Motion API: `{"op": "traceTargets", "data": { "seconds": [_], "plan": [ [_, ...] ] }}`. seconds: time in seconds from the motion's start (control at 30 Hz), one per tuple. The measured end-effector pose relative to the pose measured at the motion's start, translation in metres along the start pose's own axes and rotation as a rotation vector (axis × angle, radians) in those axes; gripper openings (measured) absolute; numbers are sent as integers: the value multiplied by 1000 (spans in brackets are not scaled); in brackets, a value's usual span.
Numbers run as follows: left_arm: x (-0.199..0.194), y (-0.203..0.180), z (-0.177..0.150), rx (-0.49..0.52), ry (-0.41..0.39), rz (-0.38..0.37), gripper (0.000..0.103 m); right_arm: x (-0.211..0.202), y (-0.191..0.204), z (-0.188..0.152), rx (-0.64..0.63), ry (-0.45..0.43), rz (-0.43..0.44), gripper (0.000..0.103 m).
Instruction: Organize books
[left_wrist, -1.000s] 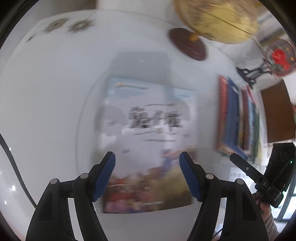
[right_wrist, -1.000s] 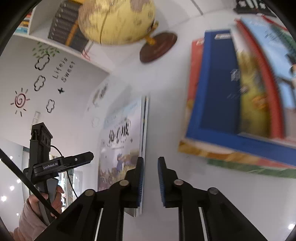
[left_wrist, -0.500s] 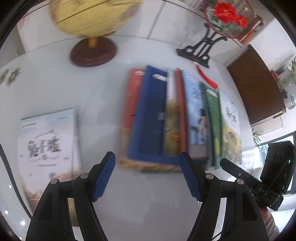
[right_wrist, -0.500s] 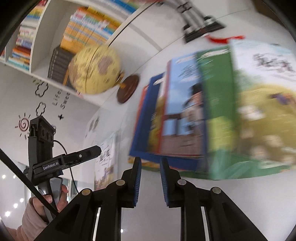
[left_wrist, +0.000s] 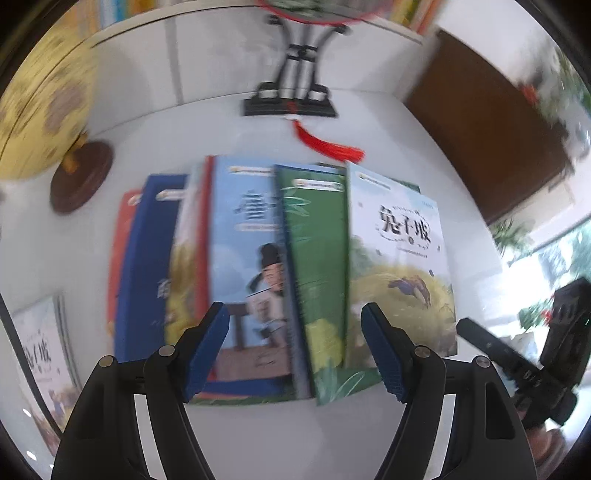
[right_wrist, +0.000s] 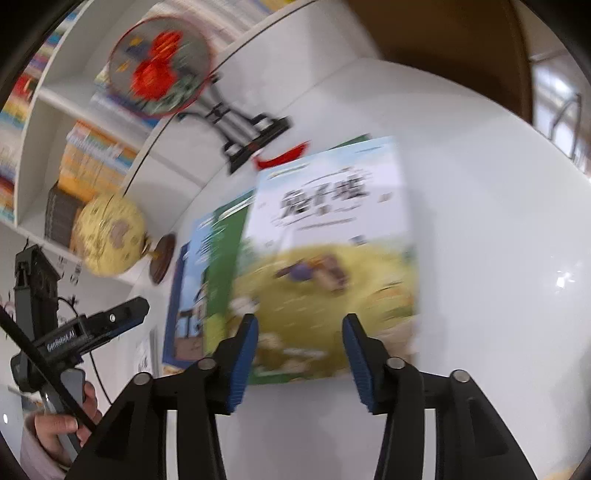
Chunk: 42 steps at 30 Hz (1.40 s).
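both pictures are bright. daylight comes in from a window (left_wrist: 546, 254) on the right of the left view, and it looks washed out there. the white table (left_wrist: 295, 435) is shiny, with small bright spots (right_wrist: 561, 282) of glare on it in the right view. shadows are soft and faint. everything is a bit smeared. the books (right_wrist: 325, 266) in the right view are the most blurred, and their words are hard to read. the globe (left_wrist: 40, 107) and the red fan (right_wrist: 159, 70) are fuzzy too. the black fingers (right_wrist: 240, 354) up close look sharp. the round lens bends things at the sides, and the corners are black.
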<state>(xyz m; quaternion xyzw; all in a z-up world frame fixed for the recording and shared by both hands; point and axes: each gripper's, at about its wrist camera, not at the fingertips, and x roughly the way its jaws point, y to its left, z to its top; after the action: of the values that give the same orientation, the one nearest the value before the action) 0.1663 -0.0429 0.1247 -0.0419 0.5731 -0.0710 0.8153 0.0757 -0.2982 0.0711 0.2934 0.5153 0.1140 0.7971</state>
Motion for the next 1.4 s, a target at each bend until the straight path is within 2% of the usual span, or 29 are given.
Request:
{"op": "traceTargets", "data": {
  "seconds": [0.13, 0.23, 0.37, 0.5, 0.73, 0.8, 1.0, 1.07, 1.2, 1.3, 1.4],
  "plan": [
    [15, -38, 10, 87, 29, -10, 72, 0, -25, 11, 35, 33, -8, 49],
    [29, -56, 16, 108, 64, -32, 72, 0, -39, 17, 44, 45, -8, 49],
    [43, -76, 22, 152, 91, -24, 72, 0, -55, 25, 48, 49, -7, 49],
    [57, -88, 26, 183, 113, -16, 72, 1, -69, 31, 61, 57, 3, 49],
    [80, -93, 26, 186, 163, -50, 72, 9, -76, 32, 69, 67, 28, 49],
    [81, -94, 25, 195, 149, -54, 72, 11, -73, 33, 47, 63, 33, 49],
    [82, -87, 33, 172, 161, -106, 73, 17, -73, 35, 35, 43, 96, 57],
    [82, -78, 36, 117, 169, -159, 75, 18, -71, 35, 25, 34, 123, 69],
    [82, -65, 43, 20, 183, -226, 75, 20, -65, 35, 2, 36, 140, 79],
    [81, -62, 46, -12, 186, -219, 75, 23, -62, 37, -18, 54, 146, 79],
    [78, -56, 49, -5, 153, -155, 76, 26, -62, 39, -26, 73, 160, 79]
  ]
}}
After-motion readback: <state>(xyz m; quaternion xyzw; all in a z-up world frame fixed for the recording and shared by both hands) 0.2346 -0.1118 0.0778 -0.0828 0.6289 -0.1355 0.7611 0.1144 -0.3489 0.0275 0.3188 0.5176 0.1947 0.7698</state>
